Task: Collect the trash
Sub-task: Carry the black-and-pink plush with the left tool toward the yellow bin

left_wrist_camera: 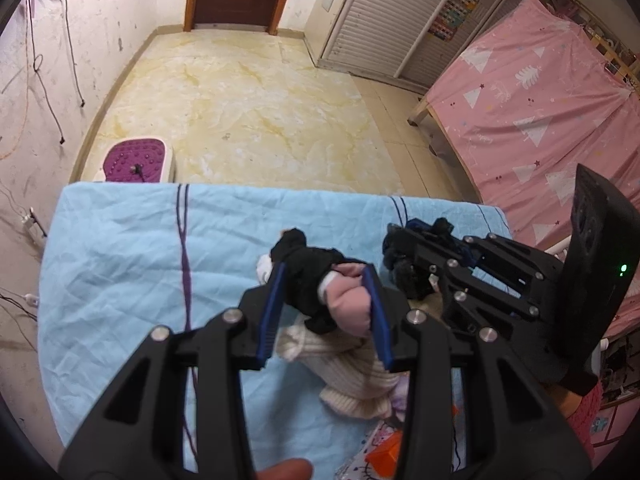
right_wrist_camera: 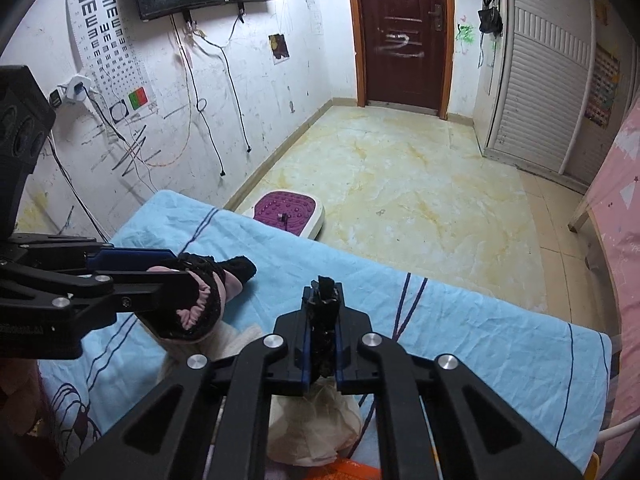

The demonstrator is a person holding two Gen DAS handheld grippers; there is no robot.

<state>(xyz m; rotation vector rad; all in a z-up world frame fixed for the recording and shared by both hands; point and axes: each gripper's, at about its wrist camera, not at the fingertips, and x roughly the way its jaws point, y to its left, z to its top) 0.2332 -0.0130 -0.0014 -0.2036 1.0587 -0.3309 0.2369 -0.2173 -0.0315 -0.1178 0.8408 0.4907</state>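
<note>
My left gripper [left_wrist_camera: 325, 270] is shut on a bundle of black and pink cloth [left_wrist_camera: 320, 292], which it holds just above the light blue sheet [left_wrist_camera: 120, 260]. The right wrist view shows that left gripper [right_wrist_camera: 184, 270] at the left with the same bundle [right_wrist_camera: 208, 292]. My right gripper [right_wrist_camera: 323, 294] is shut on a narrow piece of black cloth [right_wrist_camera: 324, 320] that sticks out past its pads. From the left wrist view, the right gripper [left_wrist_camera: 400, 256] is close to the right of the bundle. Cream knit fabric [left_wrist_camera: 352, 376] [right_wrist_camera: 316, 420] lies on the sheet under both grippers.
A purple-topped white footplate [left_wrist_camera: 136, 160] [right_wrist_camera: 288, 212] stands on the marble-pattern floor beyond the sheet's far edge. A bed with a pink cover [left_wrist_camera: 540, 100] runs along the right. An orange object [left_wrist_camera: 384, 454] lies at the near edge. Cables hang on the left wall.
</note>
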